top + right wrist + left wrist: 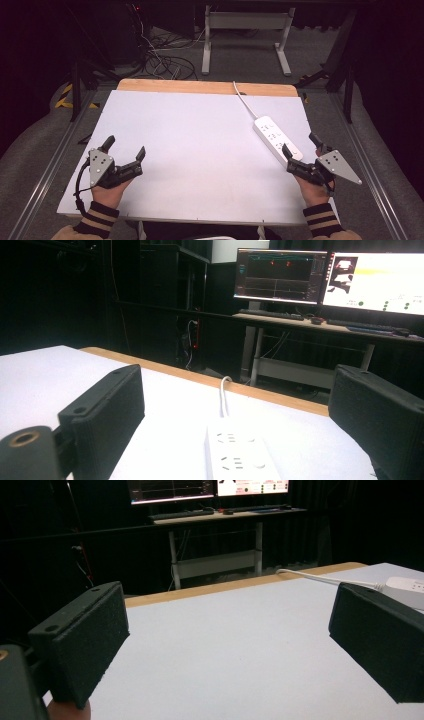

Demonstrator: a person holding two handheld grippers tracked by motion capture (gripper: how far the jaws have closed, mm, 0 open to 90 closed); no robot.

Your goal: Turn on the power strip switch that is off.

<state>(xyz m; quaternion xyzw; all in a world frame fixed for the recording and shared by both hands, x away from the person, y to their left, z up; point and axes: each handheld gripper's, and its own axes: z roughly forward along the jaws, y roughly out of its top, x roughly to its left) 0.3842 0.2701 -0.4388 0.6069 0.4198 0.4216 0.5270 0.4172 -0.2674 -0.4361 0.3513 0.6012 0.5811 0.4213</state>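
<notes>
A white power strip (pixel 276 139) lies at the right of the white table (pixel 190 150), its cable (pixel 245 102) running off over the far edge. My right gripper (pixel 300 146) sits open at the strip's near end, jaws on either side of it; the right gripper view has the power strip (pixel 240 455) between the two black jaws. My left gripper (pixel 125 146) rests open near the front left corner with nothing between its jaws. In the left gripper view the power strip (pixel 407 587) lies far off at the right, its cable (pixel 325 578) leading to the far edge.
A wooden strip (pixel 205 87) runs along the table's far edge. Beyond it stand a white desk frame (pixel 245 30) and tangled floor cables (pixel 165 60). Monitors (pixel 325 280) glow on a desk behind. Metal rails (pixel 55 150) flank the table.
</notes>
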